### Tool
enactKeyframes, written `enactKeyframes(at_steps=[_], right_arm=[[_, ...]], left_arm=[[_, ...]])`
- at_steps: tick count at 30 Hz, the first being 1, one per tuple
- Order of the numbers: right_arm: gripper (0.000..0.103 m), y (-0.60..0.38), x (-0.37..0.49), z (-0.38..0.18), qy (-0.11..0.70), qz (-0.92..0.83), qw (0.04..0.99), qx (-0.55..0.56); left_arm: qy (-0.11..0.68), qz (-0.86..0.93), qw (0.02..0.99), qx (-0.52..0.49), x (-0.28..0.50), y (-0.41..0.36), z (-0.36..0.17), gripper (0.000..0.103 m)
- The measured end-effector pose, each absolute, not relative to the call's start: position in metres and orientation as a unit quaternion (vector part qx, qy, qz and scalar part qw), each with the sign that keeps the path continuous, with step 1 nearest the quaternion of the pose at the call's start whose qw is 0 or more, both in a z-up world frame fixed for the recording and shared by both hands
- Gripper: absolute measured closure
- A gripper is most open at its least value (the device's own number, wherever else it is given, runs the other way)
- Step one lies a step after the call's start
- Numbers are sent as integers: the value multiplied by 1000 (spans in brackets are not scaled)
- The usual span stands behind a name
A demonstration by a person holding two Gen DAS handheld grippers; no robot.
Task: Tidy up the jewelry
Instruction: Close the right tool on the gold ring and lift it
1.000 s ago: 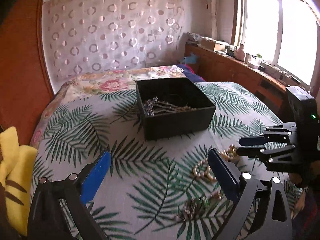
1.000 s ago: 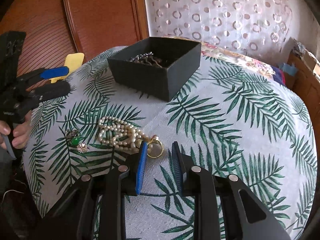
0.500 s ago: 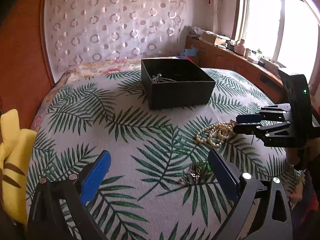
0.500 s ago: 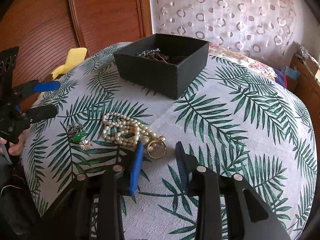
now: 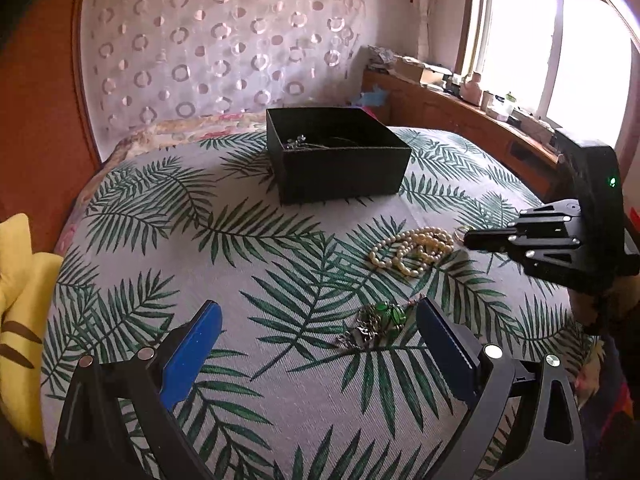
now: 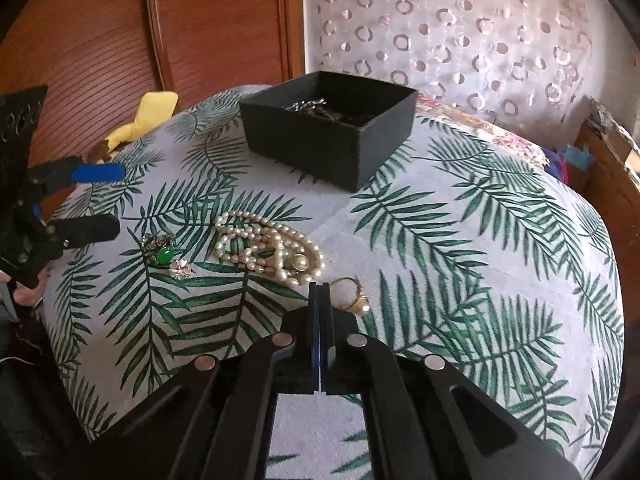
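Note:
A black open box [image 5: 340,168] [image 6: 332,140] with some jewelry inside sits on the leaf-print cloth [image 5: 248,280]. A pearl necklace [image 5: 412,250] [image 6: 268,248] lies in front of it. A green-stone brooch [image 5: 384,316] [image 6: 162,254] and a small flower piece [image 6: 181,269] lie nearer my left gripper [image 5: 318,332] [image 6: 108,200]. That gripper is open, and the brooch lies just inside its right finger. My right gripper [image 6: 320,288] [image 5: 468,238] is shut with nothing seen between its pads. A gold ring [image 6: 352,296] lies against the right side of its tips.
A yellow soft toy [image 5: 20,280] [image 6: 140,120] lies at the cloth's left edge by a wooden panel [image 6: 100,52]. A patterned curtain [image 5: 220,52] hangs behind. A cluttered wooden sill [image 5: 460,96] runs under the window. A hand [image 6: 20,296] holds the left gripper.
My right gripper's jaws have shut; the gold ring that lay between them now lies beside the right finger. My left gripper has come lower and closer to the green brooch.

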State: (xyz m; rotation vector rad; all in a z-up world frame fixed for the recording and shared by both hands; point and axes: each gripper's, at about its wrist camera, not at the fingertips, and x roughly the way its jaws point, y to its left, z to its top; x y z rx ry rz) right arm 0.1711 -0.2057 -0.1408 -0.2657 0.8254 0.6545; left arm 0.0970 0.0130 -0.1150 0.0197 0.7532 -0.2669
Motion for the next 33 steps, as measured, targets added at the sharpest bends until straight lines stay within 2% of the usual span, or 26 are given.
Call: enactKeyframes(at_steps=[6, 8, 9, 10, 16, 18, 20, 21, 31, 33], right_arm=[[102, -219, 169, -131, 376, 290, 870, -136], [83, -219, 172, -129, 372, 286, 872, -140], [59, -219, 173, -129, 370, 287, 873, -139], [53, -218, 173, -129, 369, 291, 872, -137], [57, -201, 183, -141, 390, 294, 857, -164], [64, -199, 183, -145, 393, 295, 853, -175], [78, -199, 182, -146, 395, 300, 851, -172], [81, -199, 181, -145, 396, 300, 851, -174], [81, -213, 174, -142, 393, 292, 859, -152], [81, -214, 173, -143, 393, 290, 860, -150]], left_arm=[[368, -133, 920, 10, 96, 10, -115, 9], [369, -135, 920, 11, 96, 8, -114, 9], [369, -135, 920, 12, 96, 7, -115, 9], [369, -136, 919, 13, 96, 6, -115, 9], [374, -142, 916, 18, 95, 0, -116, 9], [377, -143, 915, 20, 95, -1, -117, 9], [380, -146, 913, 22, 94, -2, -118, 9], [383, -148, 912, 22, 94, -2, -119, 9], [397, -170, 901, 45, 94, -17, -125, 10], [397, -174, 900, 48, 94, -20, -126, 19]])
